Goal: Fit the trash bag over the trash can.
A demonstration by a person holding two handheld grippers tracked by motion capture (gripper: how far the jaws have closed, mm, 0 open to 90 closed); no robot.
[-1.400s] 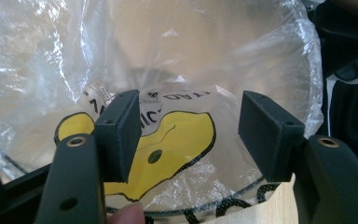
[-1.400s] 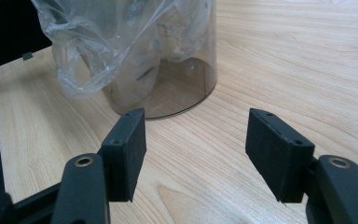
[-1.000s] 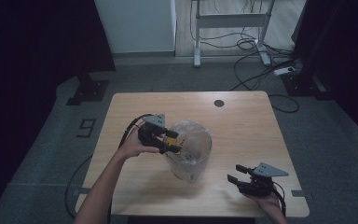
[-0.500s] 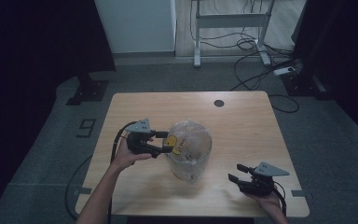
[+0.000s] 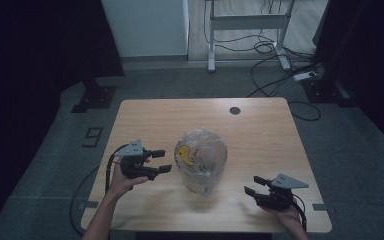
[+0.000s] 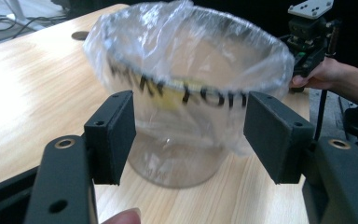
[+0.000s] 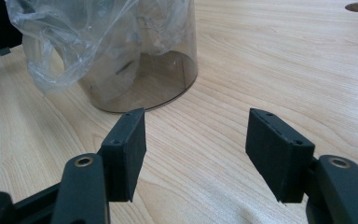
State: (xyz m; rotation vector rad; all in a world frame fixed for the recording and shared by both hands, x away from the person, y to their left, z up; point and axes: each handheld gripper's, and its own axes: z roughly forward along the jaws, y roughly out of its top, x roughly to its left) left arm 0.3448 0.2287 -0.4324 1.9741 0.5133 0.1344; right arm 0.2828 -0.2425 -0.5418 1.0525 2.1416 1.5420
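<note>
A clear round container (image 5: 201, 165) lined with a thin plastic bag (image 6: 186, 60) stands upright in the middle of the wooden table (image 5: 260, 135). The bag folds over the rim and carries a yellow mark and black lettering. My left gripper (image 5: 161, 161) hovers just left of the container, apart from it, jaws open and empty; in the left gripper view (image 6: 189, 133) its pads frame the container. My right gripper (image 5: 251, 185) rests low near the table's front right, open and empty, pointing toward the container base (image 7: 142, 81) in the right gripper view (image 7: 196, 154).
A small round hole (image 5: 235, 110) sits near the table's far edge. Cables (image 5: 270, 50) and a desk frame lie on the floor beyond the table. Bare tabletop stretches to the left and far side of the container.
My left gripper has drawn back from the bag's rim, moving left and down, away from the container. The right gripper has stayed where it was.
</note>
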